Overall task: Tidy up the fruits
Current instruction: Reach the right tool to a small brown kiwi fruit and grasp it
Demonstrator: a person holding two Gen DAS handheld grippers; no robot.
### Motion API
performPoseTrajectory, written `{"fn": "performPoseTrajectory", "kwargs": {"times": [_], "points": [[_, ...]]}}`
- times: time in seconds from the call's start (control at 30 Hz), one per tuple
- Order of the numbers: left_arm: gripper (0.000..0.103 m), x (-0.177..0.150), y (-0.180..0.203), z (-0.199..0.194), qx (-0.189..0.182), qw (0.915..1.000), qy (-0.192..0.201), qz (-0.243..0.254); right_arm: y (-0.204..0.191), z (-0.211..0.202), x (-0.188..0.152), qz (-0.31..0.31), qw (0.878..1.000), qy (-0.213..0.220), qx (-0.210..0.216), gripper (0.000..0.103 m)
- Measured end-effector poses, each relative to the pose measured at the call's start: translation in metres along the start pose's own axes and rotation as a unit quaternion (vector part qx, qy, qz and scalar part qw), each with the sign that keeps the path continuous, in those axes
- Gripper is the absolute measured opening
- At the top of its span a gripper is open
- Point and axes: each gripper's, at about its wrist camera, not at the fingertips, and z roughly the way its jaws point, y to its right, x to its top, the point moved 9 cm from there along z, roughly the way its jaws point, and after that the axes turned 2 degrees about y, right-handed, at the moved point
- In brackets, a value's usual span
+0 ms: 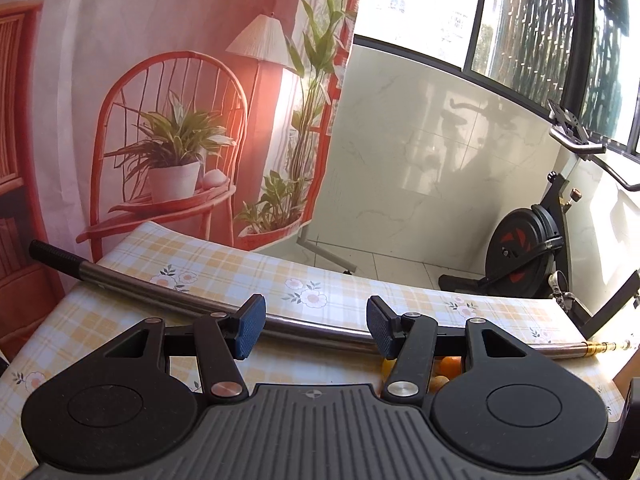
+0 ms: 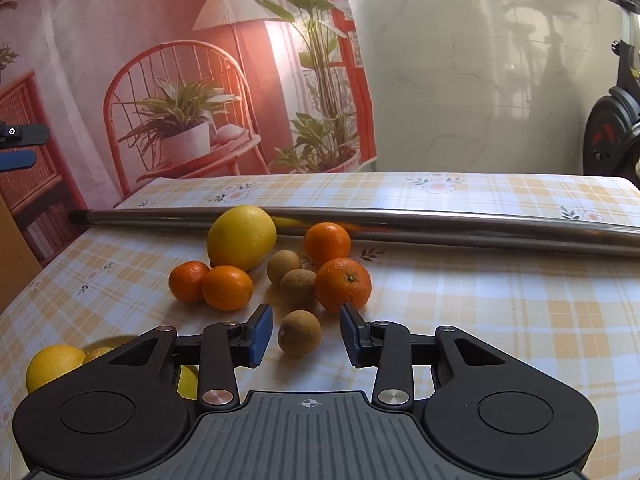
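In the right wrist view a heap of fruit lies on the plaid tablecloth: a big yellow citrus, several oranges and three brown kiwis. The nearest kiwi sits between the blue pads of my right gripper, with a gap on each side, so the jaws are open around it. Two lemons lie at the lower left, partly behind the gripper body. My left gripper is open and holds nothing; a few oranges peek out behind its right finger.
A long steel rod lies across the table behind the fruit, also just past the left gripper's fingertips as the rod. A printed backdrop hangs behind the table. An exercise bike stands on the floor at the right.
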Motion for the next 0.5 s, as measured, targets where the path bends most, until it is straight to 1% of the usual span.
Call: {"fn": "performPoseTrajectory", "kwargs": {"times": [0.07,0.2,0.27,0.37,0.47,0.5], "points": [[0.058,-0.007,0.003,0.005,-0.005,0.9999,-0.009,0.004,-0.006,0.005,-0.005,-0.015,1.0,-0.014,-0.003,0.033],[0.058,-0.018,0.008,0.01,-0.014,0.9996,-0.023,0.012,-0.011,0.007,0.0,-0.023,1.0,-0.014,-0.001,0.033],[0.058,-0.019,0.009,0.014,-0.016,0.9994,-0.028,0.015,-0.011,0.011,0.0,-0.024,0.999,-0.022,-0.005,0.032],[0.058,-0.022,0.009,0.016,-0.019,0.9991,-0.035,0.015,-0.01,0.019,-0.003,-0.028,0.999,-0.043,-0.01,0.03],[0.058,-0.026,0.011,0.018,-0.02,0.9988,-0.043,0.013,-0.01,0.021,-0.004,-0.028,0.999,-0.045,-0.011,0.028],[0.058,-0.027,0.012,0.019,-0.02,0.9987,-0.046,0.012,-0.011,0.021,-0.004,-0.027,0.999,-0.045,-0.009,0.025]]}}
